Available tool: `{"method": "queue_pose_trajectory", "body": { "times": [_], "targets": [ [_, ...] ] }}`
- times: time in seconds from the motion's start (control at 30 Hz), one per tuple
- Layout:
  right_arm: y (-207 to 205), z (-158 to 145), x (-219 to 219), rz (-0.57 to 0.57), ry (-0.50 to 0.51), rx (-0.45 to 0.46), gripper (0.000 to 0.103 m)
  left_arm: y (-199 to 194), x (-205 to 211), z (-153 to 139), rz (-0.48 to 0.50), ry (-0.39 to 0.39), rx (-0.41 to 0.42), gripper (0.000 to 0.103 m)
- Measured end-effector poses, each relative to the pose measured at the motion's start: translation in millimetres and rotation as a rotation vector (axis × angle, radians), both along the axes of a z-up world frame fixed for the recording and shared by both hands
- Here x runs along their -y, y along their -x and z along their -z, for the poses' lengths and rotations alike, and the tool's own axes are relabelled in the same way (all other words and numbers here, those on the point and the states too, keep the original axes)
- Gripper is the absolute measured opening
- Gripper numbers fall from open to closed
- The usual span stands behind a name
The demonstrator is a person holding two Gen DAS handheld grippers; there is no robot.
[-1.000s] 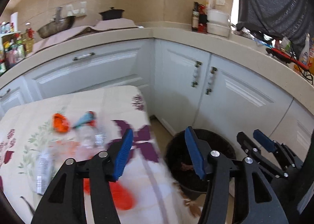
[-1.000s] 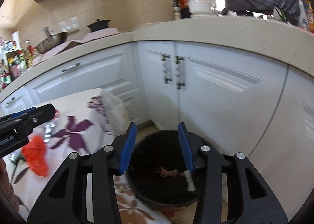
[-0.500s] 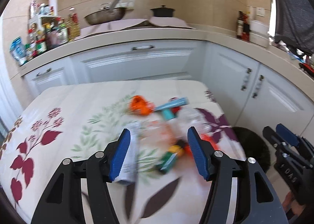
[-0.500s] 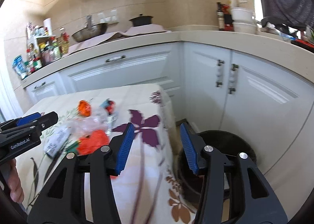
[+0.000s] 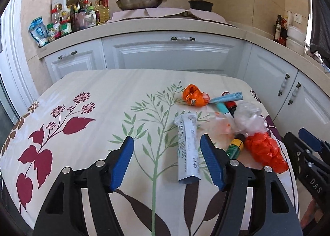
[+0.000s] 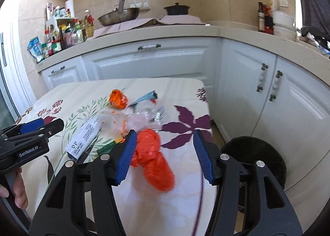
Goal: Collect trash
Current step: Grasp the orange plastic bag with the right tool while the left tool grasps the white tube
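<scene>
Approaching trash pile | both jaws apart, empty | next: right gripper (image 6: 164, 153) closes on near orange bag (image 6: 152, 159), carries to bin (image 6: 255, 157)

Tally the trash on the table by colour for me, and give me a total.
Orange: 2, the crumpled wrapper and the plastic bag
White: 1, the long packet
Clear: 1, the crumpled plastic
Teal or blue: 2, the packet and tube
Red: 1, the lighter
Green and yellow: 1, the small tube
Total: 8

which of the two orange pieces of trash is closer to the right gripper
The big crumpled orange plastic bag, lying just ahead of the right gripper; the small orange wrapper sits farther back.
</scene>
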State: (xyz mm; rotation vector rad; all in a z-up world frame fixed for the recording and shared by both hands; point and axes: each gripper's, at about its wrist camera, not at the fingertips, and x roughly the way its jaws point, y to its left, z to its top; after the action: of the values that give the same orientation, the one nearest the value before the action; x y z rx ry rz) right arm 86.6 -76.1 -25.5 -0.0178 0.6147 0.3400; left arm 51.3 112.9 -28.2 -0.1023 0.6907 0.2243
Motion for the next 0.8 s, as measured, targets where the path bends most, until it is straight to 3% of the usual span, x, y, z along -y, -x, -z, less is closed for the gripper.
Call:
{"method": "queue_pose_trajectory", "body": {
  "times": [0.17,0.53,0.67,0.8],
  "targets": [
    [-9,9,-14,-0.020,0.030,-0.050,0.062,-2,-4,5,0.012,0.023,-0.011,0.070],
    [-22,23,-24,-0.049,0.062,-0.132,0.062,-10,3,17,0.043,0.051,-0.045,0.072],
    [-24,26,-23,-0.074,0.043,-0.161,0.044,-11,6,18,0.047,0.054,-0.047,0.073],
    [-22,25,-20,-0.083,0.028,-0.159,0.038,-14,9,21,0.049,0.050,-0.051,0.073]
  ]
}}
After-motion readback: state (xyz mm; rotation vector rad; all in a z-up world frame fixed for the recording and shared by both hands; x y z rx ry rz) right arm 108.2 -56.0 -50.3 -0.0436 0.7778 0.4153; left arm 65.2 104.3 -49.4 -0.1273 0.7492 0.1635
